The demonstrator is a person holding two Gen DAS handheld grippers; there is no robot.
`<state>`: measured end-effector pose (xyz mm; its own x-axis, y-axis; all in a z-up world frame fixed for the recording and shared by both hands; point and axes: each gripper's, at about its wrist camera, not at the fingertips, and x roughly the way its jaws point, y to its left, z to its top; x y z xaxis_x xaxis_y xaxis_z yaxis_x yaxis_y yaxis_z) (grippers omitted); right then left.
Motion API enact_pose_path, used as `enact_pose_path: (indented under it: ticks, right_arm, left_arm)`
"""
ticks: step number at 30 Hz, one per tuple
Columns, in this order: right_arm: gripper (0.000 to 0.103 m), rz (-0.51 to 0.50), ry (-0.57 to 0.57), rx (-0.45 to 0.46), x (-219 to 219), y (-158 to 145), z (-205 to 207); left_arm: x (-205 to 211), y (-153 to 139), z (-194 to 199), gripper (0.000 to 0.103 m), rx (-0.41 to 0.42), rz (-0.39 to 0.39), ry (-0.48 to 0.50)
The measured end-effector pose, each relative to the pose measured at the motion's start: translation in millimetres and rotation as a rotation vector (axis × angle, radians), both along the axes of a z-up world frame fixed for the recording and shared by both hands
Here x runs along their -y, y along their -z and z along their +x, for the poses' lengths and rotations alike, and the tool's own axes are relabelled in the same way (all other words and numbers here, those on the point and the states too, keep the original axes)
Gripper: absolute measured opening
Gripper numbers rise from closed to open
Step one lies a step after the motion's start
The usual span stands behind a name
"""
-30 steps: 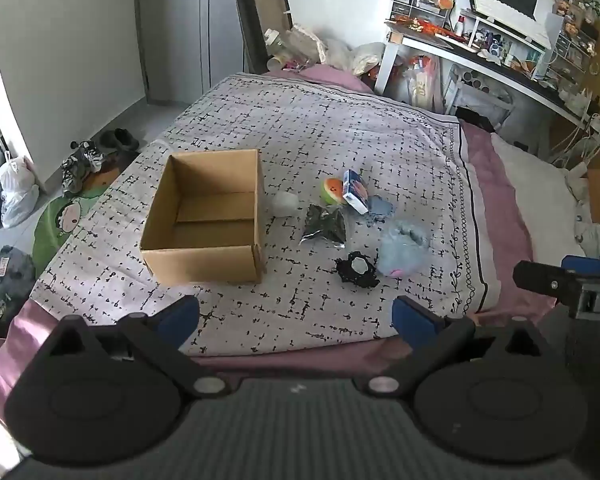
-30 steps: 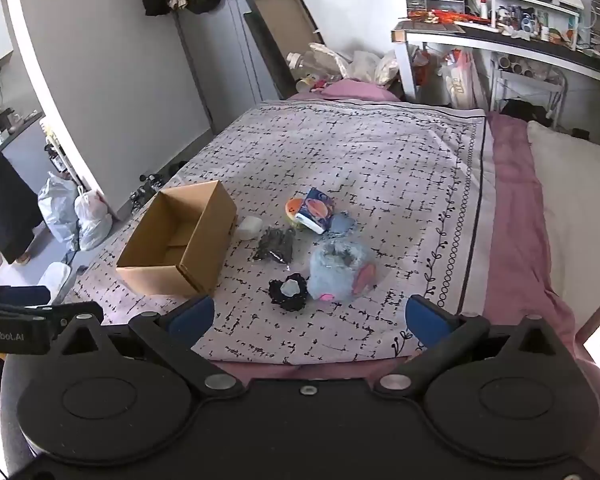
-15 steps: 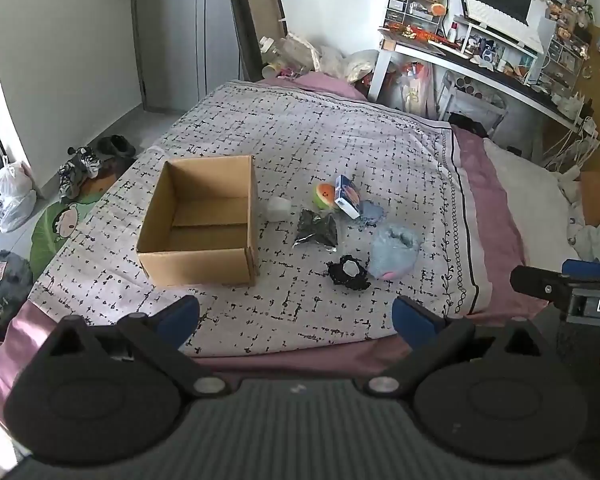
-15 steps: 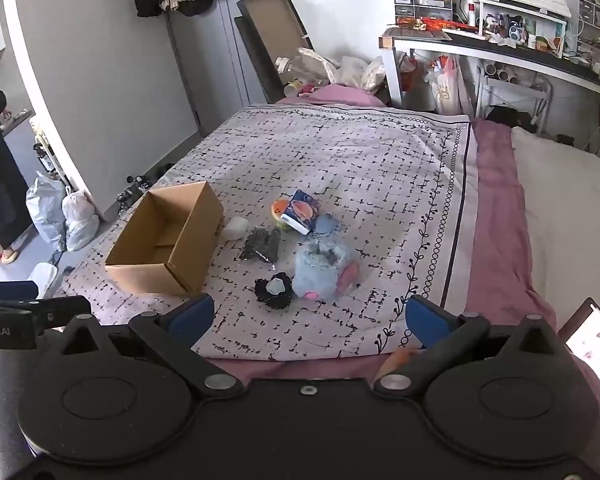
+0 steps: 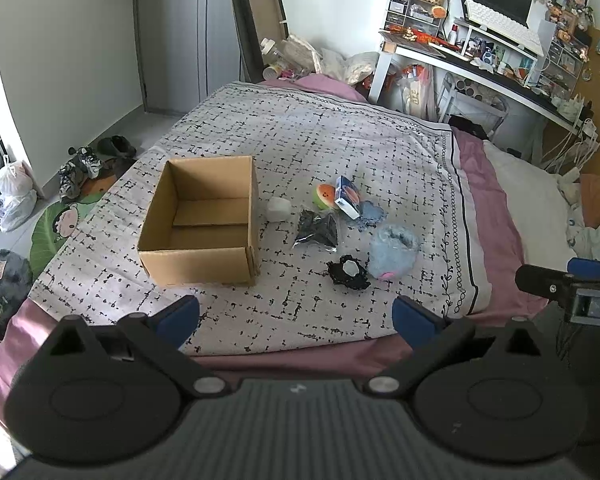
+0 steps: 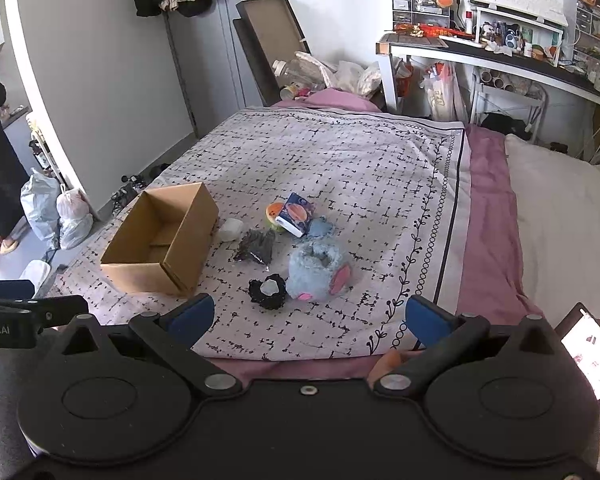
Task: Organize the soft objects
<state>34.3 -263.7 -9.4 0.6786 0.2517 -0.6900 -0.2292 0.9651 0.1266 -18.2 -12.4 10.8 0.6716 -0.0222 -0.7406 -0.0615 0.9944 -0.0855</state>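
Note:
An open, empty cardboard box (image 5: 200,220) (image 6: 162,240) stands on the patterned bedspread. To its right lie a blue plush (image 5: 394,252) (image 6: 320,268), a black scrunchie (image 5: 348,274) (image 6: 268,291), a dark packet (image 5: 317,230) (image 6: 256,246), a white soft lump (image 5: 279,209) (image 6: 231,229), an orange-green ball (image 5: 324,196) (image 6: 274,213) and a blue-white pack (image 5: 347,196) (image 6: 296,214). My left gripper (image 5: 296,316) and right gripper (image 6: 310,316) are both open and empty, held back over the bed's near edge.
A cluttered desk (image 5: 480,64) with monitor and keyboard stands at the back right. Shoes and bags (image 5: 12,196) lie on the floor left of the bed. A white pillow (image 6: 560,220) lies to the right. A phone (image 6: 590,350) shows at the right edge.
Both grippers have pulled back and tilted up a little, so the box and objects sit farther away and lower in view. Nothing on the bed has moved.

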Motion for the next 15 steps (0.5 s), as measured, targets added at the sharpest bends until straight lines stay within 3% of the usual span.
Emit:
enact_pose_path:
  ticks: [15]
  right_arm:
    - [0.103, 0.004, 0.003, 0.002, 1.9, -0.6, -0.9]
  left_arm:
    - [1.0, 3.3, -2.5, 0.102, -0.001, 0.004, -0.002]
